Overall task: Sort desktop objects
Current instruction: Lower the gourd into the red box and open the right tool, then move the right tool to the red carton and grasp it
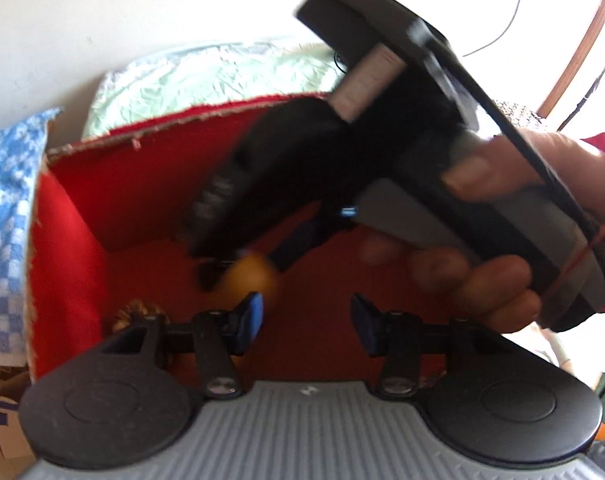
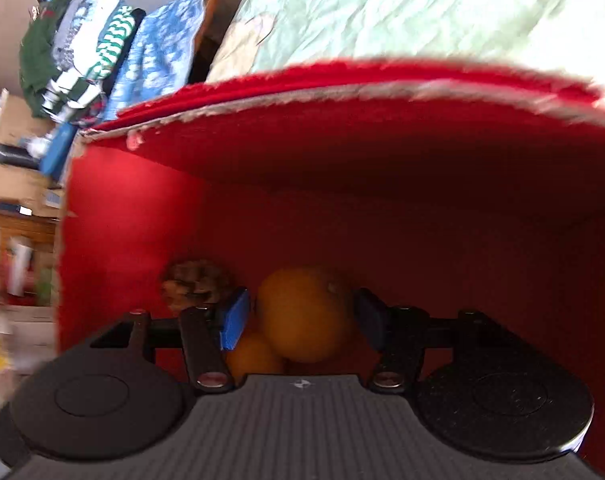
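Red-lined box [image 2: 134,216] holds the right gripper [image 2: 298,320], jaws bracketing an orange [image 2: 302,312] near its left wall — release low; left gripper [image 1: 306,316] gapes empty.

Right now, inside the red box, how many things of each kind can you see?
Round orange fruits: 2, a large one between the right gripper fingers, a smaller one below it.
Brown scaly pinecone-like lump: 1.
Total: 3 in the red felt-lined box.
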### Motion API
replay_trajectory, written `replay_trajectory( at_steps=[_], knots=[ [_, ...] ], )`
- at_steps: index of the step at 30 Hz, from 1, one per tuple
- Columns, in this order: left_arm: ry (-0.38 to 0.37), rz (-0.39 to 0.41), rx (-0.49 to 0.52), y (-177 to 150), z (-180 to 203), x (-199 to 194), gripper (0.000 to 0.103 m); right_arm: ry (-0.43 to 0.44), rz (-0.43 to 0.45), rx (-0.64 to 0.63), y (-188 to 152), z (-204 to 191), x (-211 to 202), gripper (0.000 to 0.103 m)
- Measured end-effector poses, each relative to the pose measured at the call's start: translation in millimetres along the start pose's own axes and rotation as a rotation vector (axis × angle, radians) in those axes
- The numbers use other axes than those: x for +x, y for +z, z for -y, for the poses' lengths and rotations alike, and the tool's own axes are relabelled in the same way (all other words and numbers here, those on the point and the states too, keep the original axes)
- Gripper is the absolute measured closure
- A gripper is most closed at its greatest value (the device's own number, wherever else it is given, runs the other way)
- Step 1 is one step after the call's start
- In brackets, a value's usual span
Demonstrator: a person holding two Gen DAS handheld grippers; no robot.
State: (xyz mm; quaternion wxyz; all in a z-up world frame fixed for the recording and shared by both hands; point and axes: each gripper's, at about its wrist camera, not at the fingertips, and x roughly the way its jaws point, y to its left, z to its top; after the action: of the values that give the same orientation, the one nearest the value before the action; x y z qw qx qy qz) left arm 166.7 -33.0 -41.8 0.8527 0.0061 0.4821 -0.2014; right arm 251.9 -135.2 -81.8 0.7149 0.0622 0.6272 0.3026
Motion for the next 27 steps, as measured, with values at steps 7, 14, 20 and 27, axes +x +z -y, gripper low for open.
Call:
replay_trajectory(
  at_steps=[7,14,20,27],
  knots=[
    [0.0,-0.073,-0.111,-2,-36,17,0.057,0.114,-0.002,-0.002,5,-14,5,0.04],
    [0.066,-0.043,-0.077,-5,-39,15,0.044,0.118,0.143,-0.137,-21,-22,-51,0.04],
    [0.068,0.049,-0.061,-11,-44,-11,0.039,0.118,0.293,-0.15,-58,-9,-109,0.04],
    [0.064,0.204,0.071,-44,2,-70,0.026,0.007,0.389,-0.081,-116,5,-143,0.04]
  ],
)
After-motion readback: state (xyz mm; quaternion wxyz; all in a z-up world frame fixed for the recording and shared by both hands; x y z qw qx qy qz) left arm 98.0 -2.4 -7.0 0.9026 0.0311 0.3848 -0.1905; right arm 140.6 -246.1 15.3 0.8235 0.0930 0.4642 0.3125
